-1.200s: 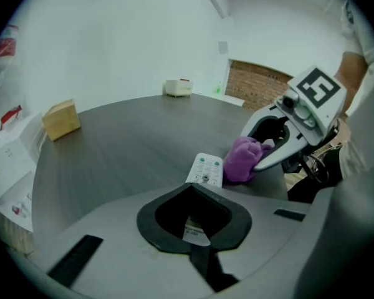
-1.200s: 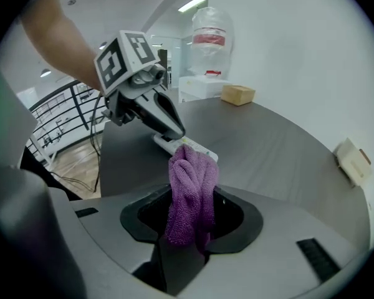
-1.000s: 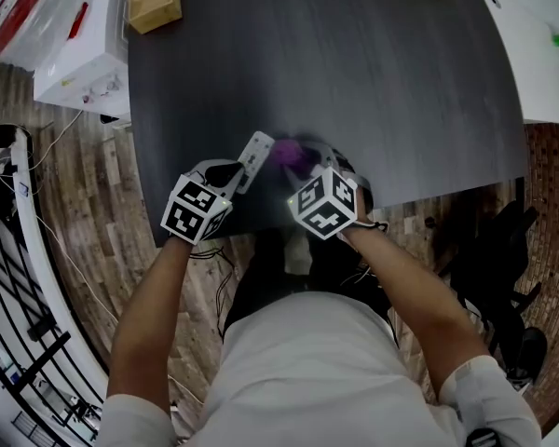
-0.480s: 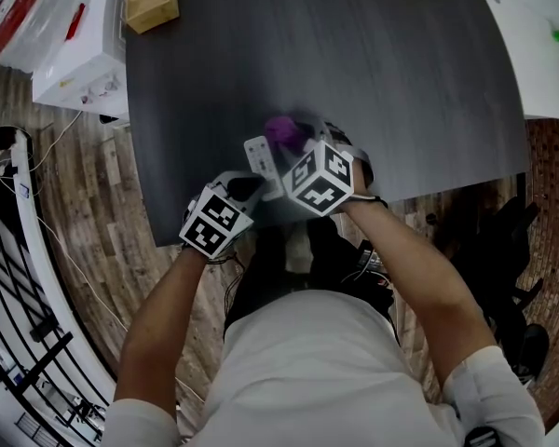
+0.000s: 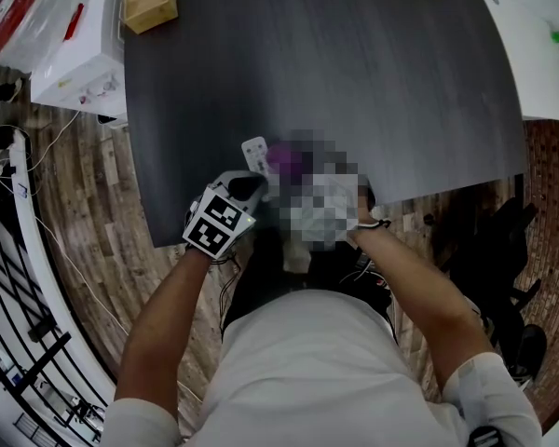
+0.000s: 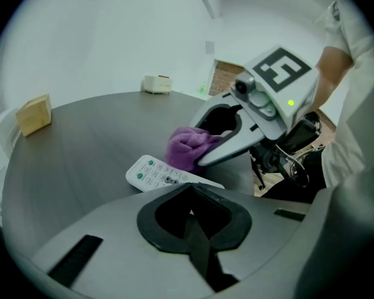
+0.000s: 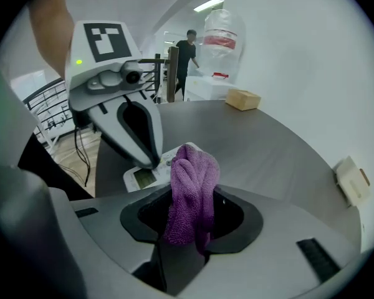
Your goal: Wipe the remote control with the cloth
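The right gripper [image 7: 188, 224] is clamping the purple cloth [image 7: 193, 179] and pressing it against the white remote control [image 6: 153, 173], which is lying near the front edge of the dark table [image 5: 354, 63]. The left gripper [image 6: 188, 197] is keeping its jaws fully closed, tips apparently bearing on the remote's near edge.

Head view looks steeply down — close gripper views share the remote control [image 6: 154, 174].
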Action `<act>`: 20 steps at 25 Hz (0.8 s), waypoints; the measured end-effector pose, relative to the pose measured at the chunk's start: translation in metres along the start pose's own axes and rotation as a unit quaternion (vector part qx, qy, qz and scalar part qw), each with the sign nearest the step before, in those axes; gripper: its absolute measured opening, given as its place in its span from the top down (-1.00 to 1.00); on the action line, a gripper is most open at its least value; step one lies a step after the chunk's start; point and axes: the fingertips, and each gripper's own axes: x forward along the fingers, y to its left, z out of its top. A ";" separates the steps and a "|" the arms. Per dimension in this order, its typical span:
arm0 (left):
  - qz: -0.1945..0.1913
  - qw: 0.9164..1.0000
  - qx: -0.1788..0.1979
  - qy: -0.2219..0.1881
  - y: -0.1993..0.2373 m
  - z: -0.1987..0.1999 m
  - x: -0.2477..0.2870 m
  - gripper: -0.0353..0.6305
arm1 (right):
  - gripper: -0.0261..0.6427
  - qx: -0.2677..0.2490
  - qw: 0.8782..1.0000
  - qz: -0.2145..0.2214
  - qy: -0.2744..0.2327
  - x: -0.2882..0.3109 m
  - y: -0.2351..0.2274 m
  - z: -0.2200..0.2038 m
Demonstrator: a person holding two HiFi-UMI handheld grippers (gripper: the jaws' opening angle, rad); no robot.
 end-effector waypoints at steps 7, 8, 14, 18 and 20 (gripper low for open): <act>0.016 1.000 -0.013 -0.008 -0.001 0.000 0.000 0.88 | 0.45 0.000 1.000 0.015 0.007 -0.026 0.039 -0.024; 0.018 1.000 -0.014 -0.009 -0.001 0.000 0.000 0.88 | 0.45 0.002 1.000 0.018 0.008 -0.029 0.043 -0.026; 0.027 0.999 -0.021 -0.013 0.001 0.002 0.002 0.88 | 0.45 0.019 0.998 0.055 0.012 -0.046 0.070 -0.036; 0.032 0.998 -0.044 -0.016 0.003 0.001 0.002 0.88 | 0.45 0.023 0.997 0.075 0.003 -0.045 0.086 -0.028; 0.035 0.997 -0.060 -0.015 0.002 0.001 0.001 0.88 | 0.45 0.015 0.997 0.076 0.006 -0.039 0.088 -0.030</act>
